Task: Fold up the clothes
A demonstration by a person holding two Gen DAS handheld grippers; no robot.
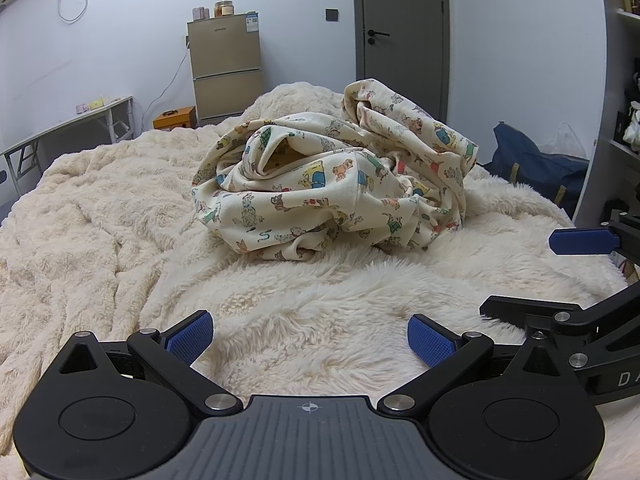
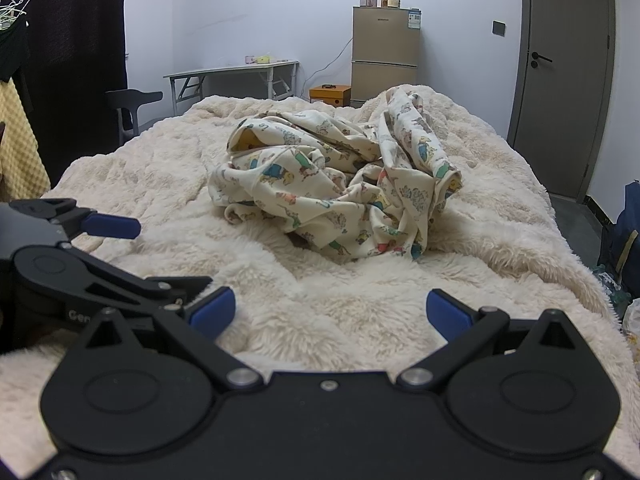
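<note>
Crumpled cream cotton garment with small coloured cartoon-animal print (image 1: 336, 176) lay in a loose heap on a fluffy cream fleece blanket (image 1: 100, 216) covering the bed, roughly mid-bed, unfolded, one bunched part sticking up at the far right of the pile.

Left gripper (image 1: 310, 340), black with blue ribbed pads (image 1: 188, 336), sat low over the blanket at the near edge. Jaws were spread wide, nothing between them but fleece; held nothing. Whether the pads brushed the pile of the blanket, cannot tell. Garment was well apart from it, ahead and slightly right.

Right gripper (image 2: 330, 314), same black body, blue pads (image 2: 446, 314), was also wide open and empty, hovering over the blanket near the bed's front. Garment (image 2: 340, 184) lay ahead of it, not touched.

The two grippers were side by side: the right one's blue fingertip (image 1: 580, 240) showed at the right edge of the left wrist view, the left one's fingertip (image 2: 112, 226) at the left edge of the right wrist view. Both seen side-on there.

Background: tan two-door fridge (image 1: 226, 68) with jars on top, grey door (image 1: 404, 36), white folding table (image 1: 68, 128), orange box (image 1: 174, 118), dark blue bag (image 1: 536, 160) on the floor beside the bed.
</note>
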